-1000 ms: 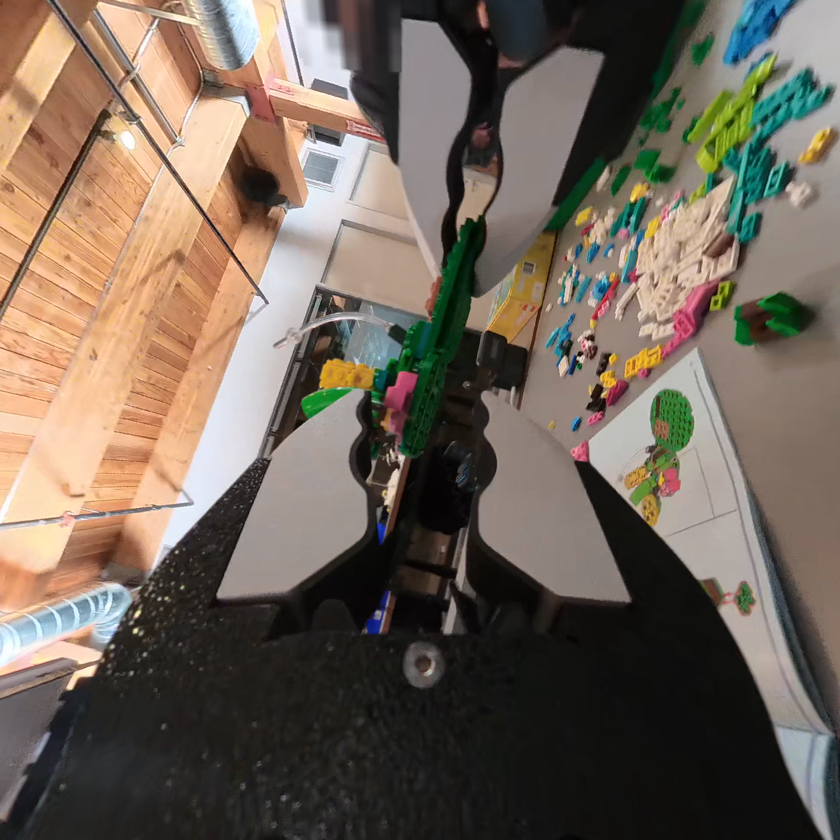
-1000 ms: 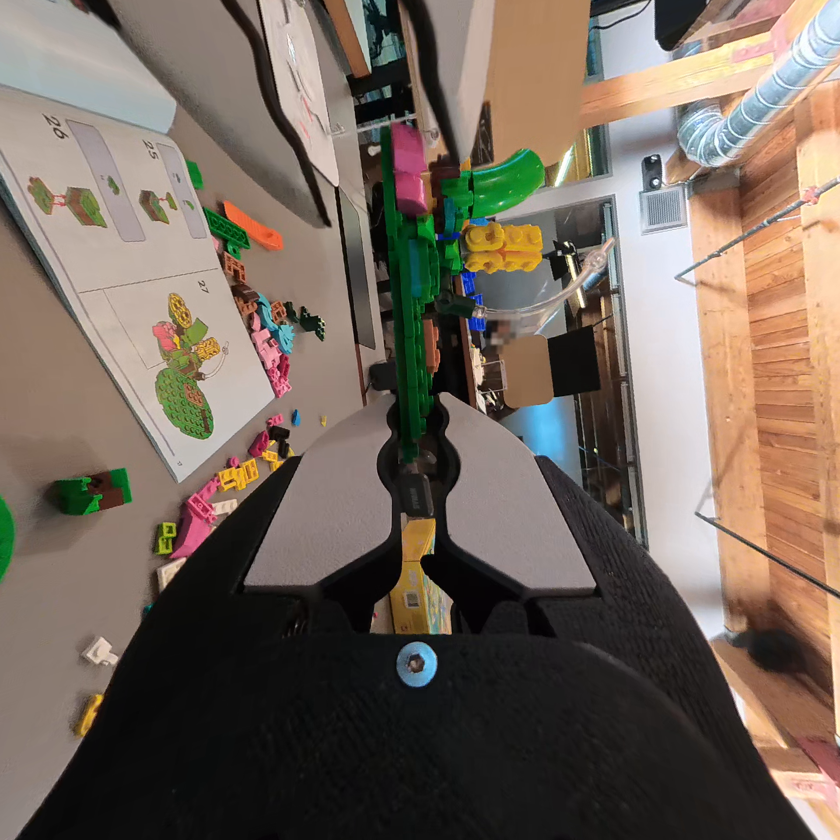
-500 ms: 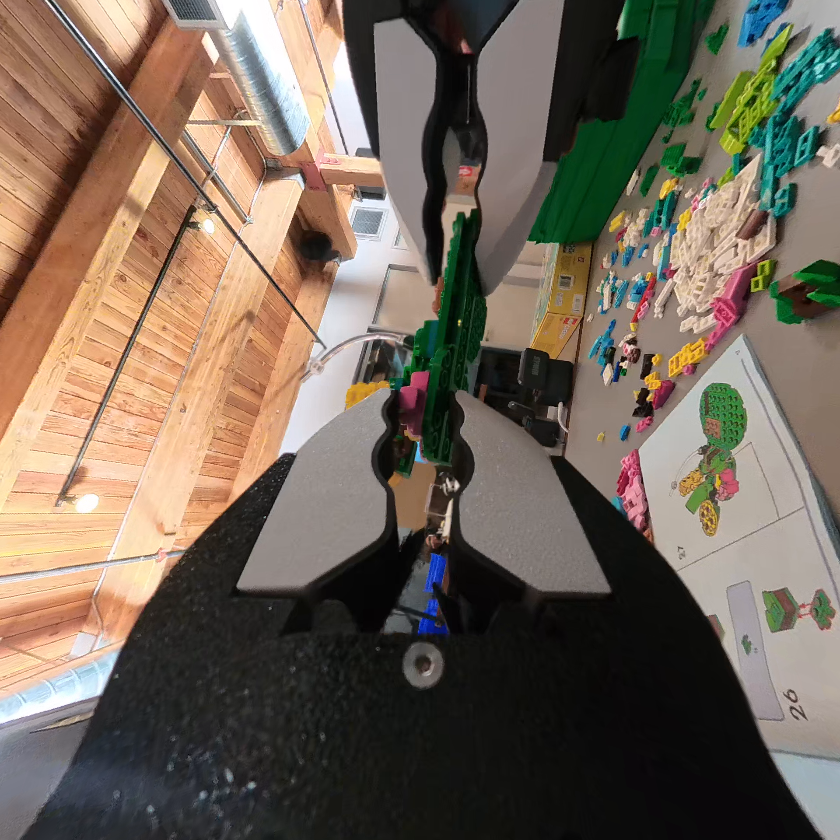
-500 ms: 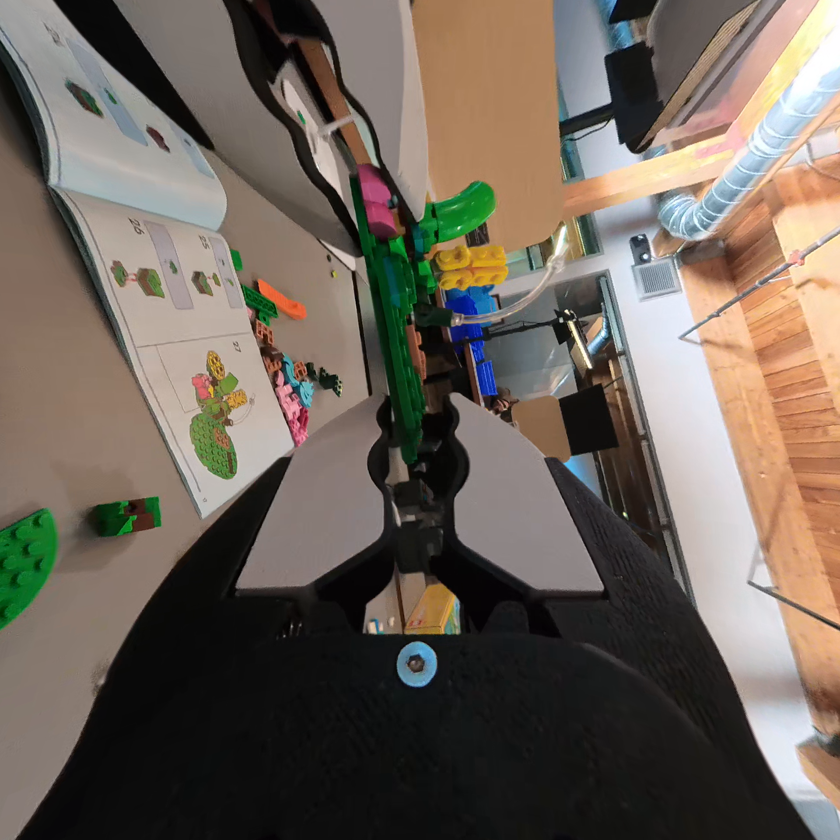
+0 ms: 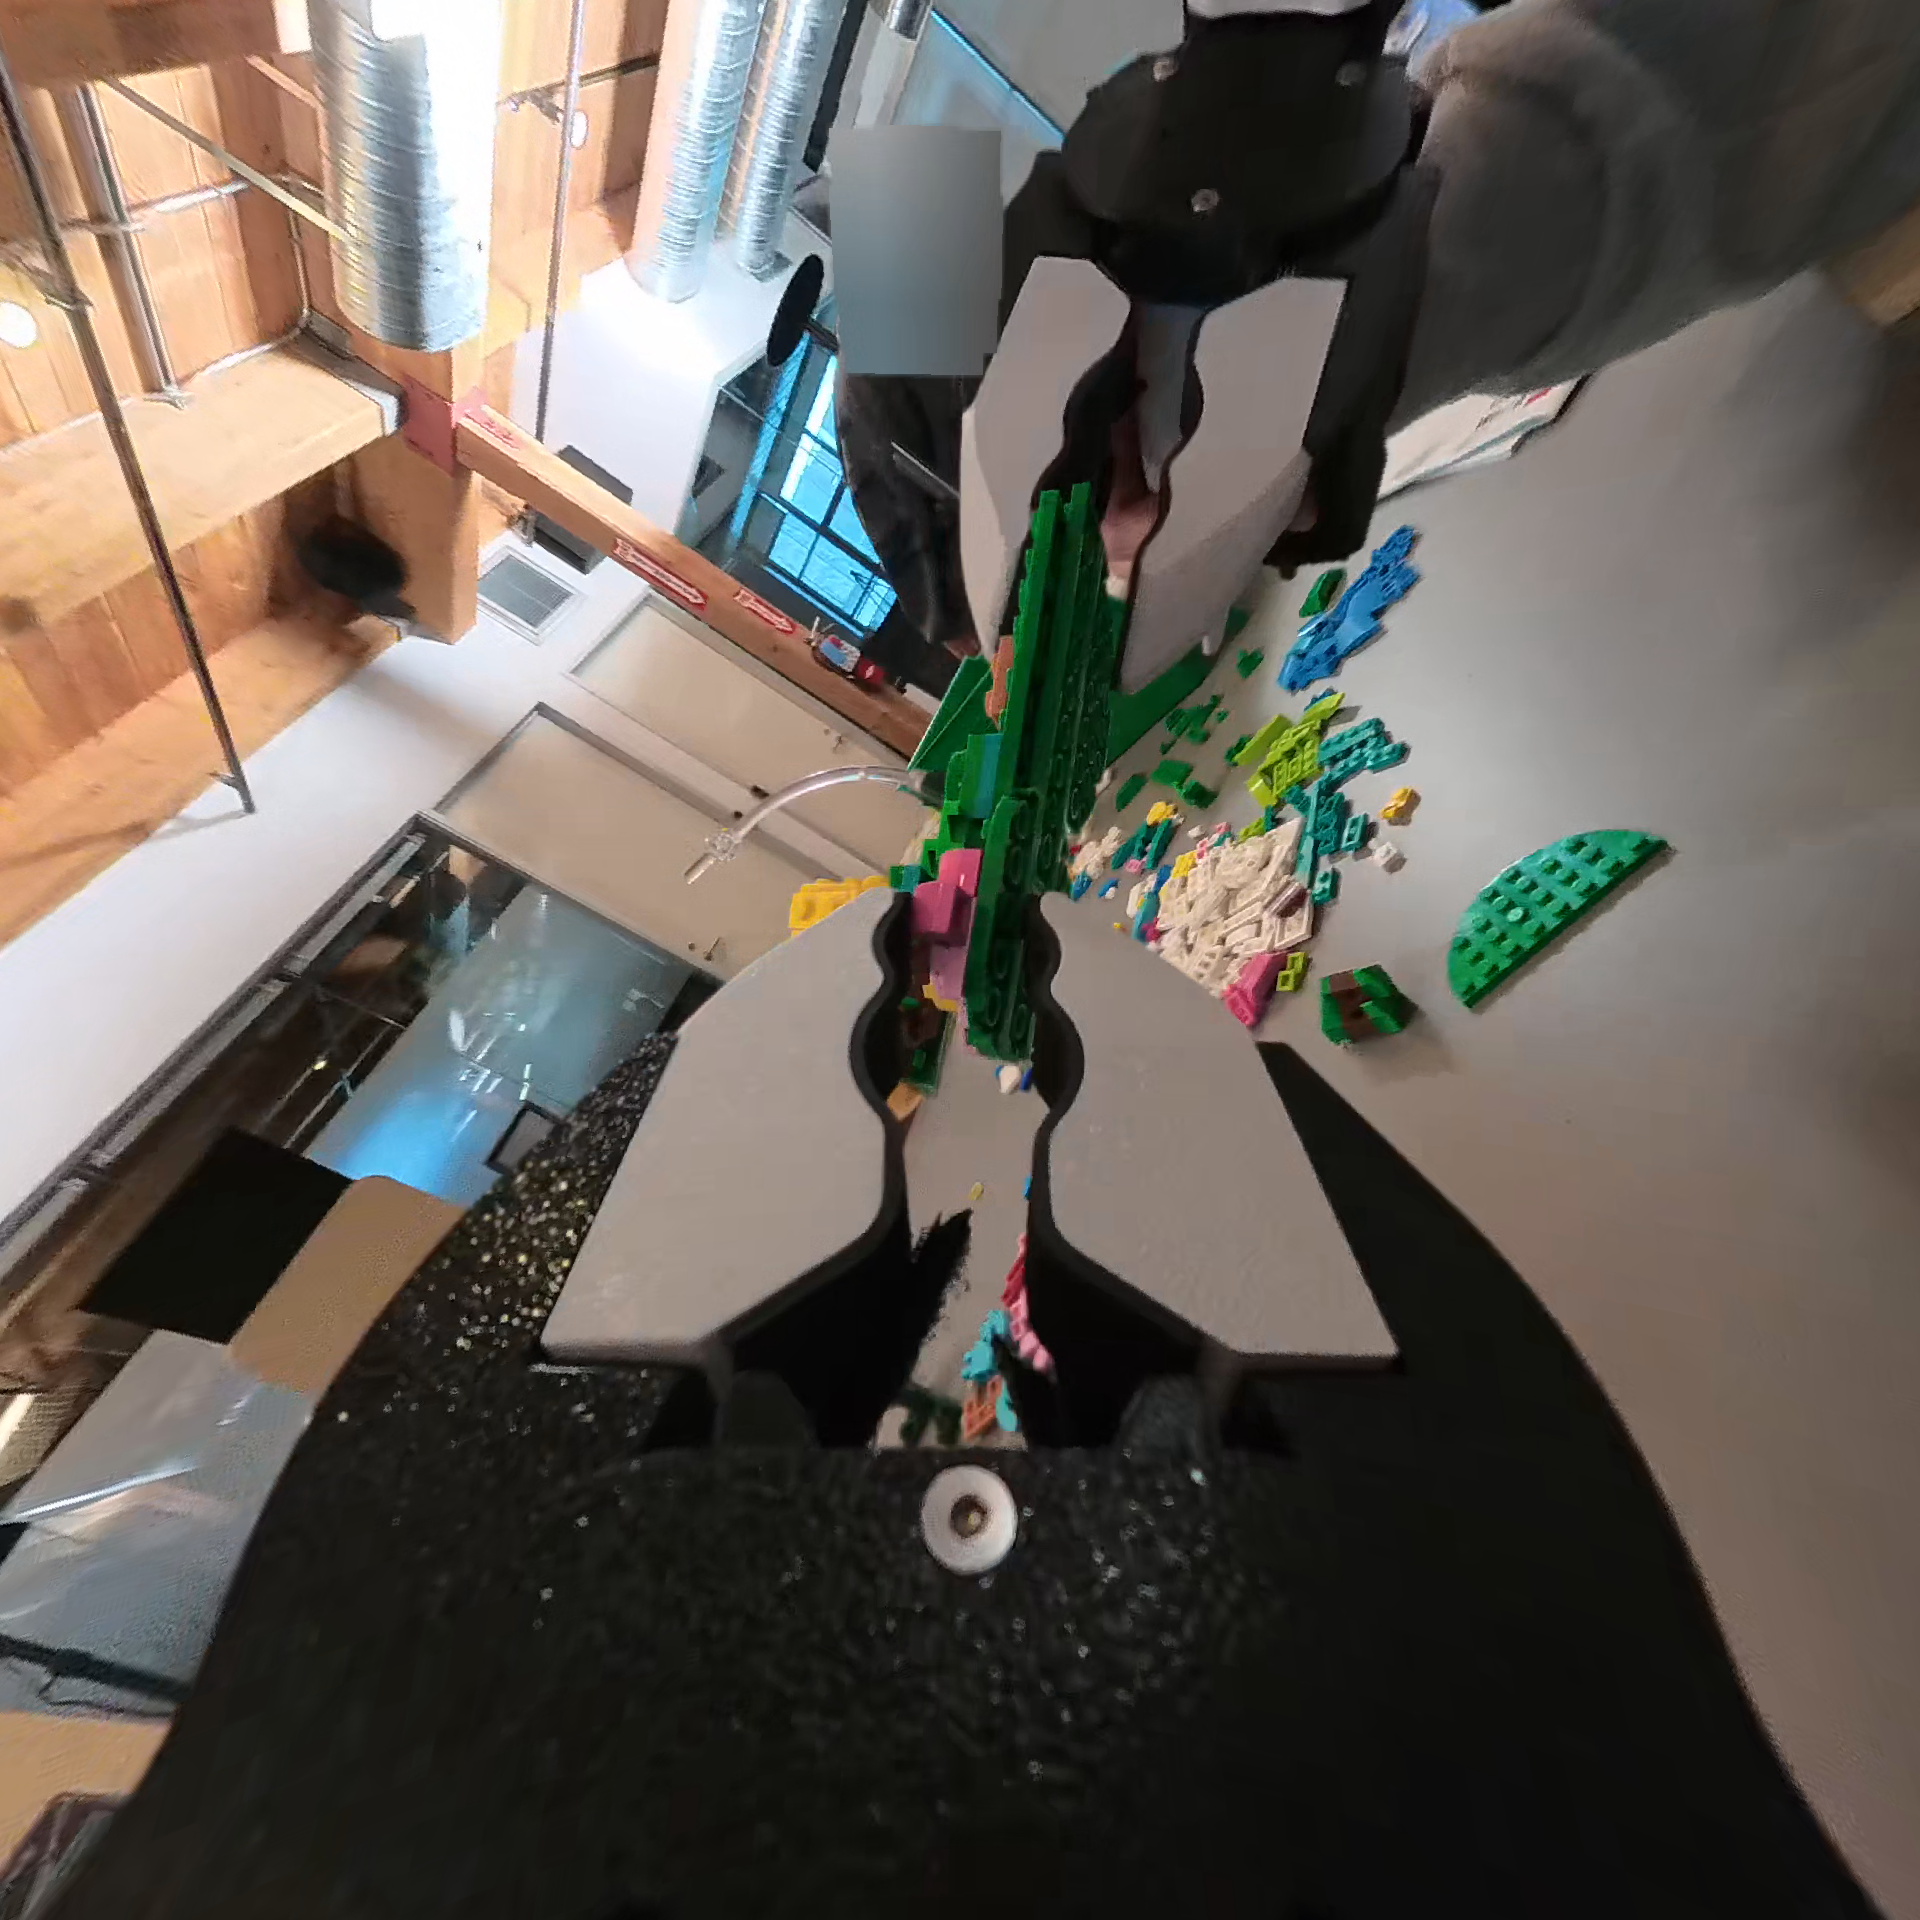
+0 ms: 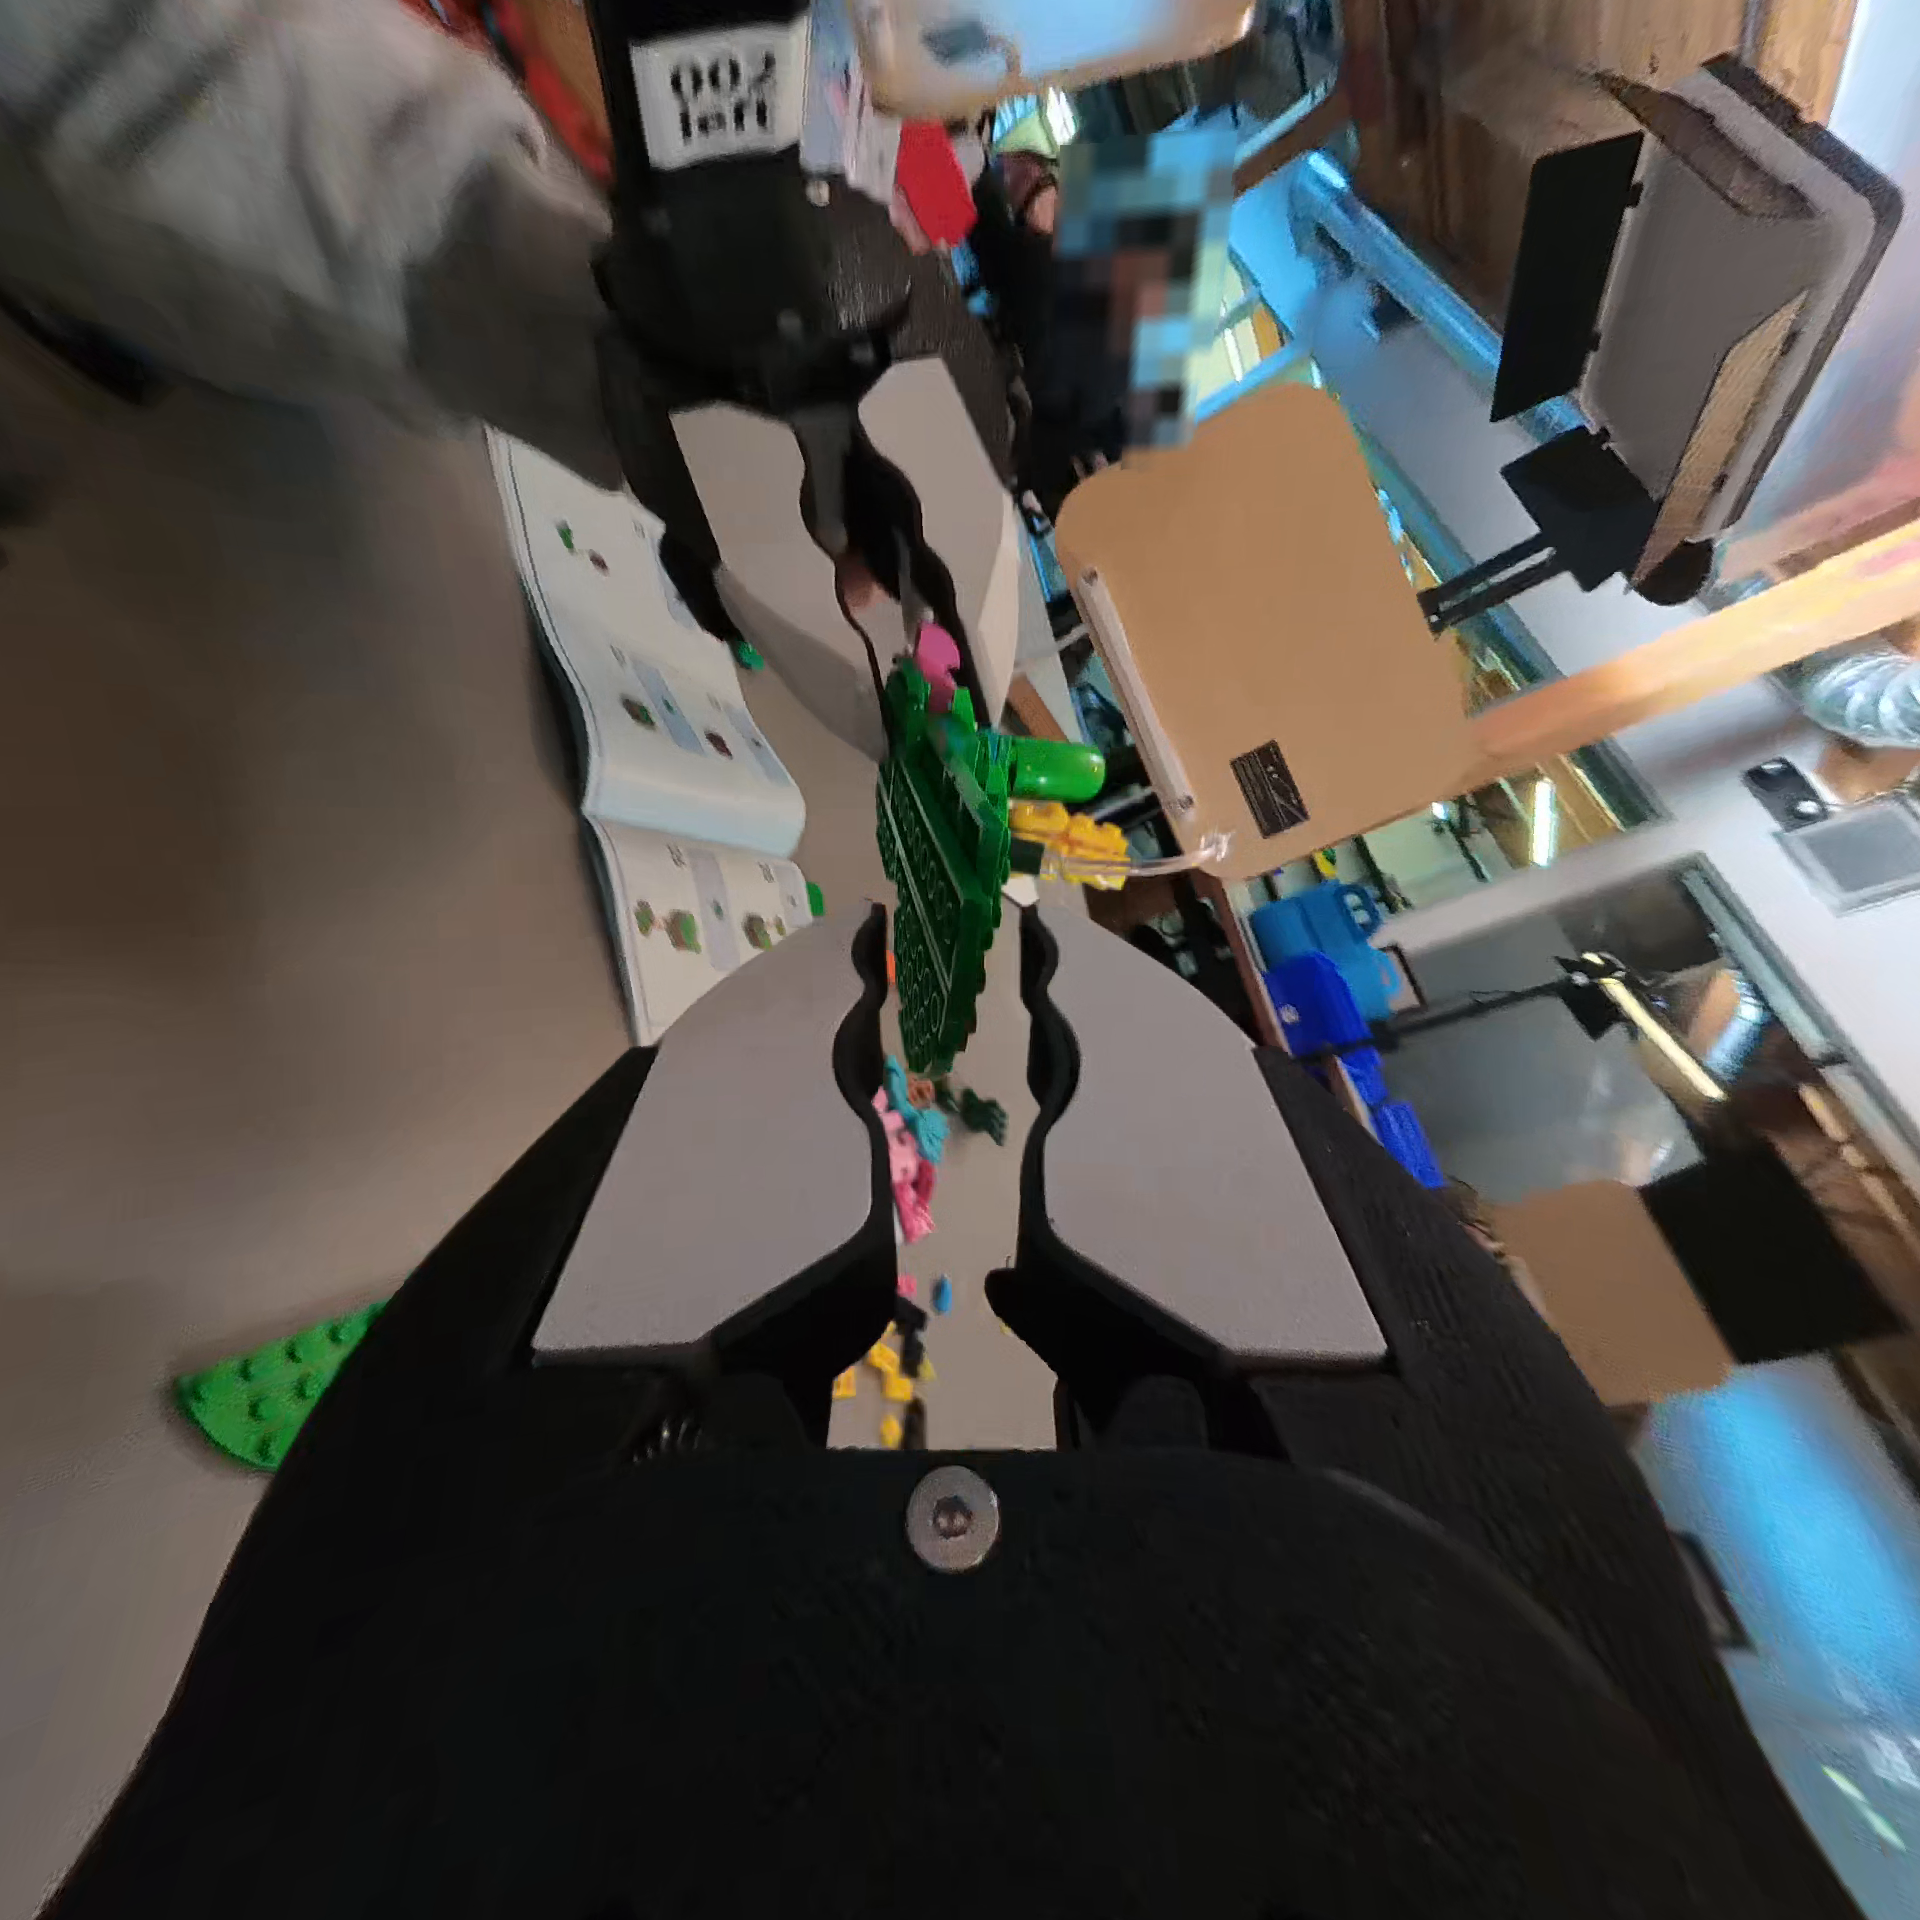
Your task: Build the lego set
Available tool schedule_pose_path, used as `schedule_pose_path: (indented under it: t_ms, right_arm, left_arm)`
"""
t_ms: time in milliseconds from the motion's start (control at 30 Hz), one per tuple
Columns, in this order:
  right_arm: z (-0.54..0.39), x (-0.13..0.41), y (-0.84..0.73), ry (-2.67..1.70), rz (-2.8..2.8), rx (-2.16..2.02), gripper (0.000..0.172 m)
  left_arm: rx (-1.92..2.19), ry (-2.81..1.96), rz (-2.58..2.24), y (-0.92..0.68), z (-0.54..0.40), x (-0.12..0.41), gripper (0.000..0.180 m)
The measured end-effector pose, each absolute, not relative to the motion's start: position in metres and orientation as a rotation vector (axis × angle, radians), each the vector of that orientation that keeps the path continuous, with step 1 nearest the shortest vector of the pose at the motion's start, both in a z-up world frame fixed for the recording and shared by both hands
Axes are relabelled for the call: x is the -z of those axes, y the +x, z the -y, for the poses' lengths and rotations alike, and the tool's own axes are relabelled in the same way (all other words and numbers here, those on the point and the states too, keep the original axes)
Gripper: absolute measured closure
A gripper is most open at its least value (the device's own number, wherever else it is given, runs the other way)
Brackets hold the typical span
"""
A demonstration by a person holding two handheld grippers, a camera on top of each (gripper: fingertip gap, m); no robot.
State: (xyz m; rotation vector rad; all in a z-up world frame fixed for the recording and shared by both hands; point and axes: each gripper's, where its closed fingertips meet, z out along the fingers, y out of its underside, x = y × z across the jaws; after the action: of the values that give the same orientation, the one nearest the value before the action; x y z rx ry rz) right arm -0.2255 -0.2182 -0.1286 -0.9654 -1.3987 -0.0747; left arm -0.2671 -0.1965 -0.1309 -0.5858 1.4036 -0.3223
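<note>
Two tools over the grey tabletop (image 5: pixel 1662 1195), one green brick build (image 5: pixel 1039 790) in the air between them. Our left tool (image 5: pixel 966 914) is clamped on its pink end; our right tool (image 6: pixel 940 925) stands apart around the far edge, not pressing. With a one-ended hold, we reckon it could pivot or shed the yellow bricks (image 6: pixel 1070 836).

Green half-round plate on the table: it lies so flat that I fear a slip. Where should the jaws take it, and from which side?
Probably near one pointed end of the green half-round plate, from above: there straight edge and curved rim run closest, so the jaws can span them. It lies flat, studs up, on the table, its underside out of reach.
</note>
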Motion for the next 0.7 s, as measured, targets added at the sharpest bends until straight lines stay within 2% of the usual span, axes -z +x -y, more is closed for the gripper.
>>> schedule_pose_path:
  t_ms: [67, 200, 400, 633, 700]
  right_arm:
    - [0.219, 0.126, -0.225, -0.957, 1.381, 0.050, 0.159]
    - [0.220, 0.124, -0.225, -0.947, 1.366, 0.066, 0.161]
    - [0.212, 0.129, -0.223, -0.968, 1.333, 0.184, 0.162]
    - [0.204, 0.120, -0.212, -1.109, 1.130, -0.095, 0.162]
    - [0.196, 0.117, -0.206, -1.142, 1.088, -0.046, 0.162]
  left_arm:
    - [0.360, -0.581, -1.393, -0.268, 0.200, 0.128, 0.161]
    - [0.340, -0.582, -1.359, -0.268, 0.197, 0.123, 0.160]
    - [0.300, -0.679, -1.268, -0.271, 0.179, 0.120, 0.147]
    - [0.604, -0.762, -1.128, -0.282, 0.175, 0.108, 0.130]
    - [0.580, -0.761, -1.114, -0.282, 0.174, 0.105, 0.129]
